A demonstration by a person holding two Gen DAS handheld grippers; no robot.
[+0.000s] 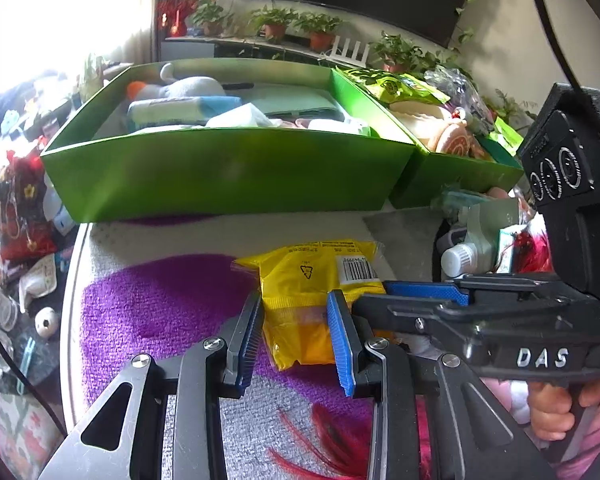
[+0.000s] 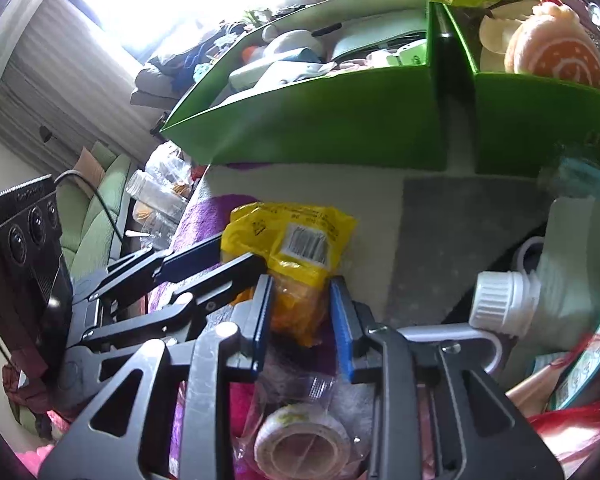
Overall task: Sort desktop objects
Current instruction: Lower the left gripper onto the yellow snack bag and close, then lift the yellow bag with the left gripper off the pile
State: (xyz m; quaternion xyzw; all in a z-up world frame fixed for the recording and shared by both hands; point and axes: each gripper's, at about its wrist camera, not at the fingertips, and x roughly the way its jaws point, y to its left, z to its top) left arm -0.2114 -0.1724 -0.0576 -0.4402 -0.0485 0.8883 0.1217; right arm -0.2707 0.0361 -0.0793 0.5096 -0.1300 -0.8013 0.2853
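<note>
A yellow snack packet [image 1: 308, 292] with a barcode lies on the purple and white cloth [image 1: 152, 304]. My left gripper [image 1: 296, 308] is open with its blue pads on either side of the packet's near end. My right gripper [image 2: 302, 292] is open too and straddles the same packet [image 2: 296, 248] from the right. The right gripper also shows in the left wrist view [image 1: 412, 300], crossing in from the right. Two green boxes stand behind: a left box [image 1: 228, 172] with several items and a right box [image 1: 460, 172] holding a snail plush [image 1: 452, 140].
A white-capped bottle [image 2: 500, 304] and a silver pouch [image 1: 484, 236] lie right of the packet. A tape roll [image 2: 300, 440] sits under my right gripper. Red feathers [image 1: 328, 440] lie in front. Clutter fills the floor left of the table edge [image 1: 70, 320].
</note>
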